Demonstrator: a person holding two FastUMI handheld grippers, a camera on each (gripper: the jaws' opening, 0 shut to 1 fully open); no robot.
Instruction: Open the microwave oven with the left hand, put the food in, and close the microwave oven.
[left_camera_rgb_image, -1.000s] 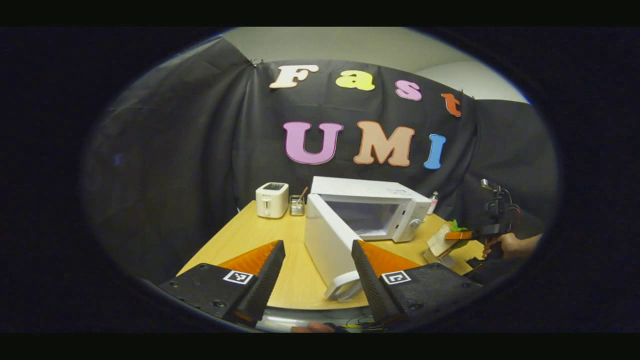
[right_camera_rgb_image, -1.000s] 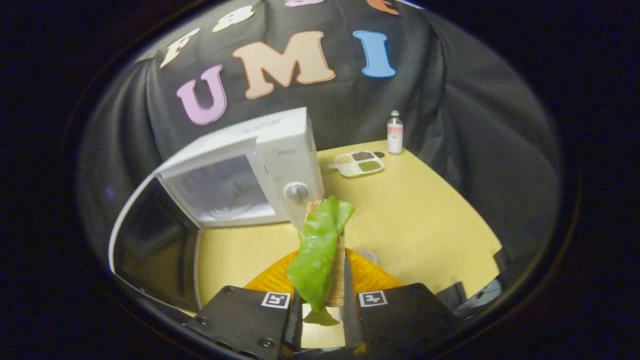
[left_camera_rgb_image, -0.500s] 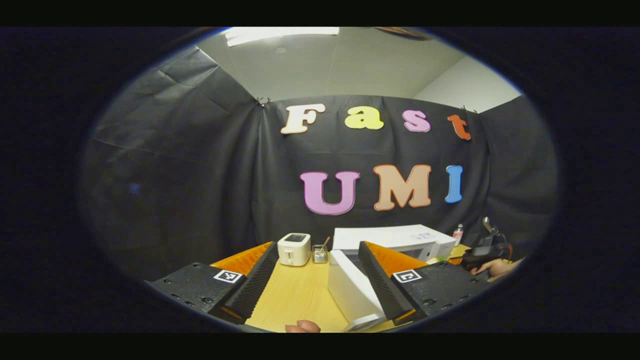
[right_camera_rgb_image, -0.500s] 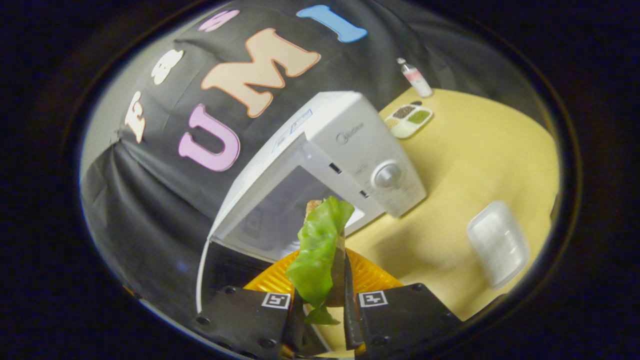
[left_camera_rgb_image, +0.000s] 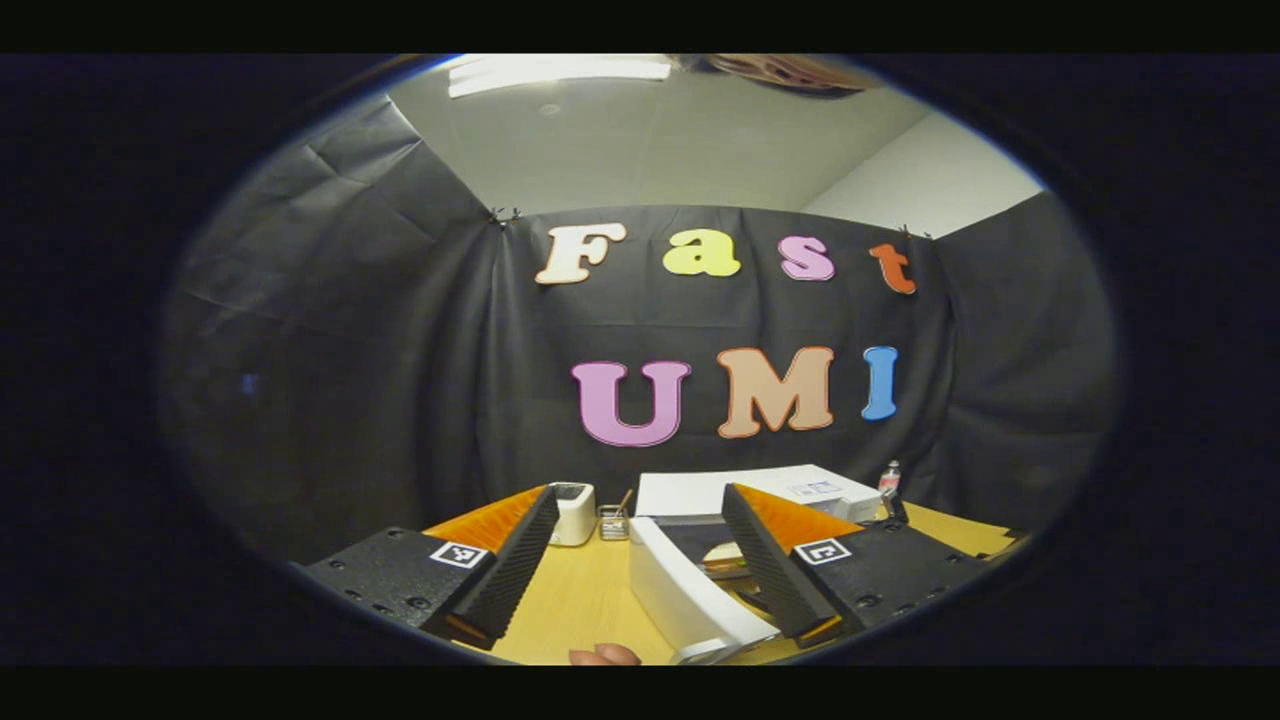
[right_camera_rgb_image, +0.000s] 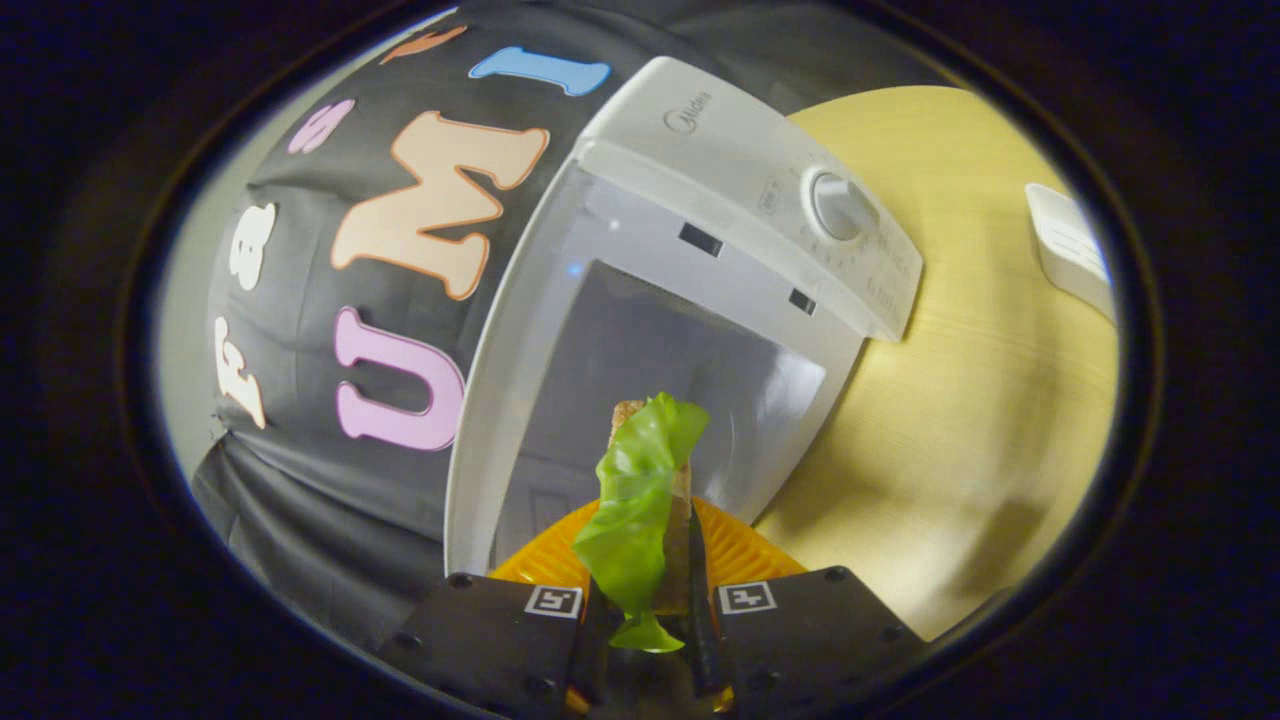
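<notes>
The white microwave (left_camera_rgb_image: 790, 488) stands on the wooden table with its door (left_camera_rgb_image: 685, 600) swung wide toward me. My left gripper (left_camera_rgb_image: 640, 495) is open and holds nothing; it sits back from the door, whose front end lies by its right finger. In the right gripper view, the lit cavity (right_camera_rgb_image: 660, 360) is close ahead. My right gripper (right_camera_rgb_image: 660, 545) is shut on the food, a bread slice with a green lettuce leaf (right_camera_rgb_image: 640, 490), held upright at the cavity's mouth. The dial (right_camera_rgb_image: 835, 205) is on the panel to the right.
A white toaster (left_camera_rgb_image: 572, 512) and a small glass jar (left_camera_rgb_image: 612, 522) stand left of the microwave, a small bottle (left_camera_rgb_image: 888, 478) to its right. A white container (right_camera_rgb_image: 1070, 250) lies on the table (right_camera_rgb_image: 950, 400) at the right. A fingertip (left_camera_rgb_image: 605, 655) shows at the bottom edge.
My right gripper has carried the food closer, up to the microwave's opening, tilting as it went. The left gripper has stayed open near the door, turning slightly.
</notes>
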